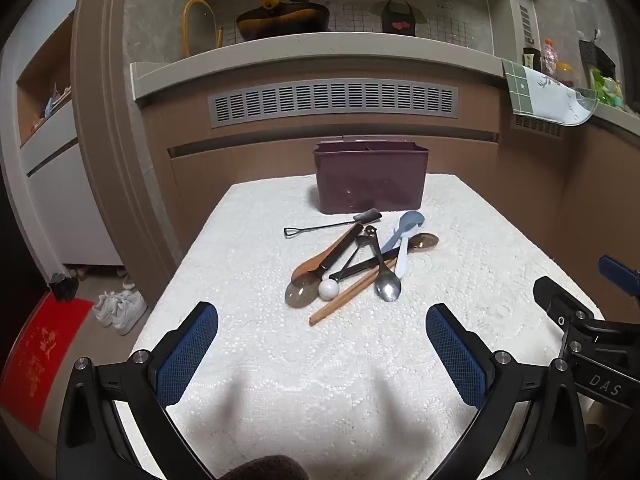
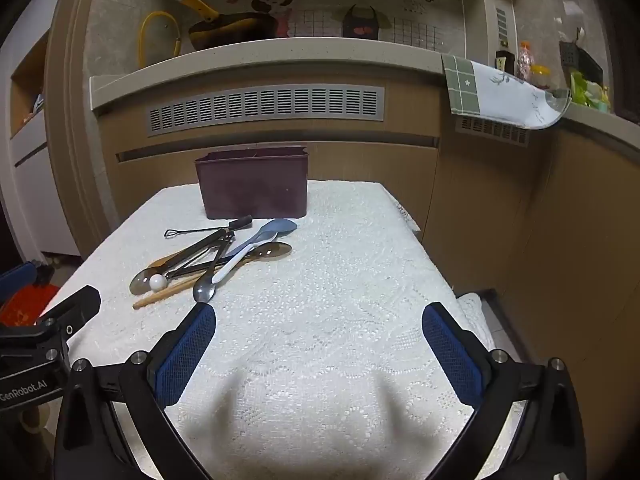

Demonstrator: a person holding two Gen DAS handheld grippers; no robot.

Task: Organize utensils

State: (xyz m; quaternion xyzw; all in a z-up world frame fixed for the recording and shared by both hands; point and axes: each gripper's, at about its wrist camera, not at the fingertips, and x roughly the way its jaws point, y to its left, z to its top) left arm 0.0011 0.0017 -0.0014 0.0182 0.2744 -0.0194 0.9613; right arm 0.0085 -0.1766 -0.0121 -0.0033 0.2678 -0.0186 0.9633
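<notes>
A heap of utensils lies on the white cloth-covered table (image 1: 280, 360): a metal spoon (image 1: 385, 276), a wooden chopstick (image 1: 344, 294), a pale blue spoon (image 1: 406, 226), a white-handled spoon (image 1: 402, 258), a brown spoon (image 1: 424, 241), dark tongs (image 1: 360, 258) and a thin black wire-handled tool (image 1: 332, 225). Behind the heap stands a dark maroon utensil box (image 1: 370, 178). My left gripper (image 1: 322, 316) hovers open short of the heap, holding nothing. My right gripper (image 2: 318, 316) is open too, with the heap (image 2: 216, 256) ahead to its left and the box (image 2: 254, 184) beyond.
A kitchen counter (image 1: 320, 50) with a vent grille runs behind the table, a towel (image 1: 548, 96) draped over it at the right. White shoes (image 1: 120, 308) and a red mat (image 1: 36, 360) lie on the floor left of the table. Each gripper shows at the other view's edge.
</notes>
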